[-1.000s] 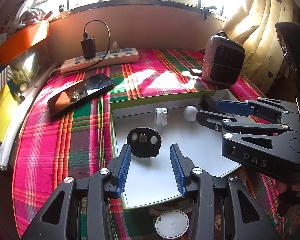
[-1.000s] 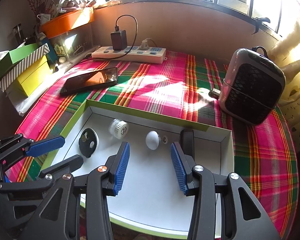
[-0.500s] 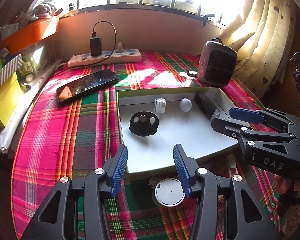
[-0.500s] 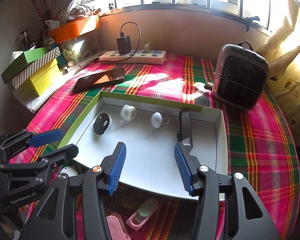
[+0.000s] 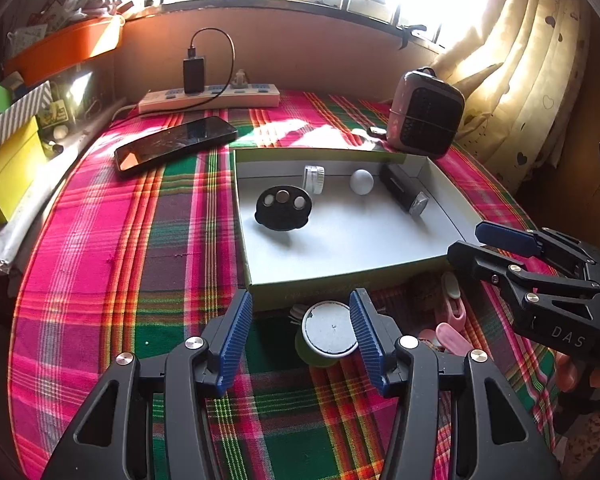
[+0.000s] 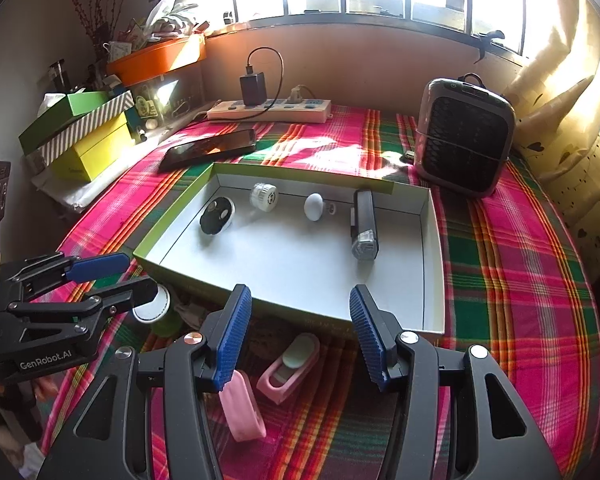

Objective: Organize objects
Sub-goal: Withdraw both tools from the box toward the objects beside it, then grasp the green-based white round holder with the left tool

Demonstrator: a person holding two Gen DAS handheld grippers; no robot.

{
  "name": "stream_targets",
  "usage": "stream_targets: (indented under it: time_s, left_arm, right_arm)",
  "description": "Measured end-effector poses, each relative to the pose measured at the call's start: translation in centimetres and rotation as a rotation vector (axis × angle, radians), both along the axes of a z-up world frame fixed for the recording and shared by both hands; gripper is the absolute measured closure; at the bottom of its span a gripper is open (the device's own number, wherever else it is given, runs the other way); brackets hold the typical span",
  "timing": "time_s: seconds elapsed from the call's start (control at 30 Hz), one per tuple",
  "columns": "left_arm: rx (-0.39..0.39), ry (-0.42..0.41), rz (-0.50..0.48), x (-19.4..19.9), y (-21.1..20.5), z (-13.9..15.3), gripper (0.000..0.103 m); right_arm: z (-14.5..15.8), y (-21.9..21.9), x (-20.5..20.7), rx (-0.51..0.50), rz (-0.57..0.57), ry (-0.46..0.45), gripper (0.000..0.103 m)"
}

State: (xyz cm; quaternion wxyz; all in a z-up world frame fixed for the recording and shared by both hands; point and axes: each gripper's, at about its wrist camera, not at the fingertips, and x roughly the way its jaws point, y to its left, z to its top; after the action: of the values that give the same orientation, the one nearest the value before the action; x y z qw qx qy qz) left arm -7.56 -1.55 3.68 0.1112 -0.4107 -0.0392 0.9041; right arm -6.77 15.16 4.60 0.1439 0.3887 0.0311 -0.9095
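Note:
A shallow green-edged box (image 5: 340, 276) (image 6: 300, 308) with a white inside lies on the plaid cloth. It holds a black disc (image 5: 283, 207) (image 6: 217, 215), a white ribbed cap (image 5: 314, 179) (image 6: 264, 196), a white ball (image 5: 361, 181) (image 6: 313, 206) and a black bar-shaped device (image 5: 403, 193) (image 6: 364, 224). In front of the box stand a green cup with a white lid (image 5: 327, 330) (image 6: 156, 309) and pink plastic pieces (image 6: 292, 366) (image 5: 450, 312). My left gripper (image 5: 300, 336) (image 6: 112, 276) is open over the cup. My right gripper (image 6: 300, 332) (image 5: 472, 242) is open above the pink pieces.
A phone (image 5: 176, 142) lies left of the box. A power strip with a charger (image 5: 210, 96) runs along the back wall. A small heater (image 6: 466, 136) stands at the back right. Stacked boxes (image 6: 84, 132) sit at the left edge. A curtain (image 5: 520, 60) hangs on the right.
Both grippers have pulled back toward me, out from over the box's inside to its near side. The cup and pink pieces have come into view. Both stay open.

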Motion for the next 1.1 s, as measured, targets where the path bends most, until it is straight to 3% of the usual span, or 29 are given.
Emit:
stream_targets:
  time_s: [0.6, 1.1]
  left_arm:
    - [-0.008, -0.029, -0.042, 0.6, 1.2, -1.3, 0.053]
    - [-0.026, -0.044, -0.005, -0.2, 1.0, -2.0, 0.053]
  right_arm:
    - [-1.5, 1.7, 3.4, -0.018, -0.022, -0.012, 0.050]
    - [-2.9, 1.6, 4.7, -0.026, 0.008, -0.054, 0.050]
